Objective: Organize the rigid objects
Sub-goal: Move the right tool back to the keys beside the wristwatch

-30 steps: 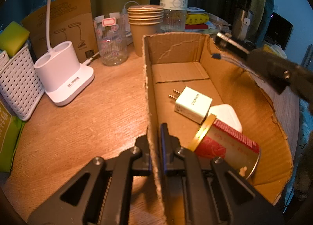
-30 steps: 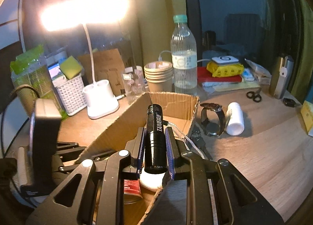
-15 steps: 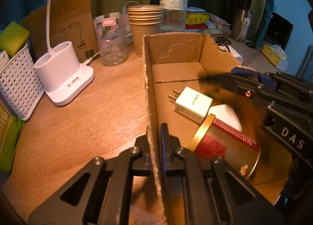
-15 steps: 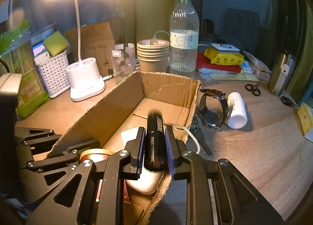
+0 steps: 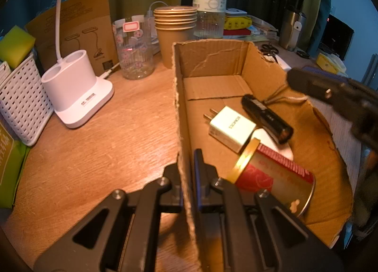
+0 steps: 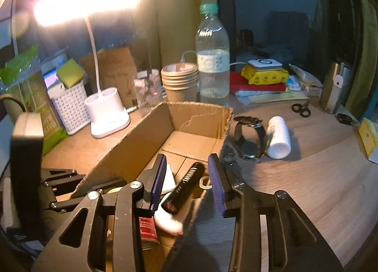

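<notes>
The left gripper (image 5: 187, 165) is pinching the near wall of the open brown cardboard box (image 5: 212, 59). The right gripper (image 6: 186, 177) is opening, its blue pads clear of the black cylindrical flashlight (image 6: 186, 184), which is lying inside the box across a white rounded object, at two o'clock from the white plug adapter (image 5: 232, 127) and above the red tin can (image 5: 276, 177).

The right gripper (image 6: 187, 179) has its jaws opening above the cardboard box (image 6: 132, 151); the black flashlight (image 6: 186, 185) lies inside, untouched.
</notes>
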The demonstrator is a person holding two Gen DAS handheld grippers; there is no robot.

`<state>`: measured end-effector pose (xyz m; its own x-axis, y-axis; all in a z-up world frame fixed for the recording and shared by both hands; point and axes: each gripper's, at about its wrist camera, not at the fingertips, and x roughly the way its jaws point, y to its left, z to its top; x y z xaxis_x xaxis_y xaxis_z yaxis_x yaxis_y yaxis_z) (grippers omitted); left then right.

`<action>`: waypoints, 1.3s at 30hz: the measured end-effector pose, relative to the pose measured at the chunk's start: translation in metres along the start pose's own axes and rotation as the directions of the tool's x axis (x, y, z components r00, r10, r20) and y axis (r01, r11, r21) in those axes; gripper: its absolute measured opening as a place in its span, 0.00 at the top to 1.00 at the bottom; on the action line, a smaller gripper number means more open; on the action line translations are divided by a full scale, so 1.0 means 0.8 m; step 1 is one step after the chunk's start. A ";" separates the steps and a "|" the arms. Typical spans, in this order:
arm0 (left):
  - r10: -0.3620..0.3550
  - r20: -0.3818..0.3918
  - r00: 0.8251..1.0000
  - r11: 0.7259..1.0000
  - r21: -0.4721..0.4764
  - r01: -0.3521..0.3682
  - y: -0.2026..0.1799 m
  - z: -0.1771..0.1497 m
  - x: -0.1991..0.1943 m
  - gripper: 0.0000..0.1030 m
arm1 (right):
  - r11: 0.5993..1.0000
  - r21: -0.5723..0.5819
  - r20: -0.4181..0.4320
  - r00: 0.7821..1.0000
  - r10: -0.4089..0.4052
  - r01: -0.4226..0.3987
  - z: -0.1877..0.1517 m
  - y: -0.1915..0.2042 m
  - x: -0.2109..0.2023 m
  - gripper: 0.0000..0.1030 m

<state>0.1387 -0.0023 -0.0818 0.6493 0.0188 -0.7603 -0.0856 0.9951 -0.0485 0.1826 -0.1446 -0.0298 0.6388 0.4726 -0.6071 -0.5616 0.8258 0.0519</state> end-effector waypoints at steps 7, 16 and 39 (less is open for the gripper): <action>0.000 0.000 1.000 1.000 0.000 0.000 0.000 0.000 0.000 0.93 | 0.998 0.058 0.032 0.999 -0.035 0.033 0.002 -0.031 -0.016 0.62; 0.001 0.001 1.000 1.000 -0.001 -0.001 0.000 0.000 0.000 0.93 | 0.988 0.146 0.017 0.998 -0.059 0.056 -0.004 -0.082 -0.008 0.62; 0.000 -0.001 1.000 1.000 -0.015 0.000 0.007 0.002 0.002 0.93 | 0.996 0.090 -0.168 0.986 -0.007 0.022 -0.022 -0.088 0.081 0.62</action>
<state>0.1402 0.0031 -0.0820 0.6487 0.0190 -0.7608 -0.0969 0.9936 -0.0578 0.2545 -0.1771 -0.0867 0.5450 0.4086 -0.7322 -0.4979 0.8603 0.1096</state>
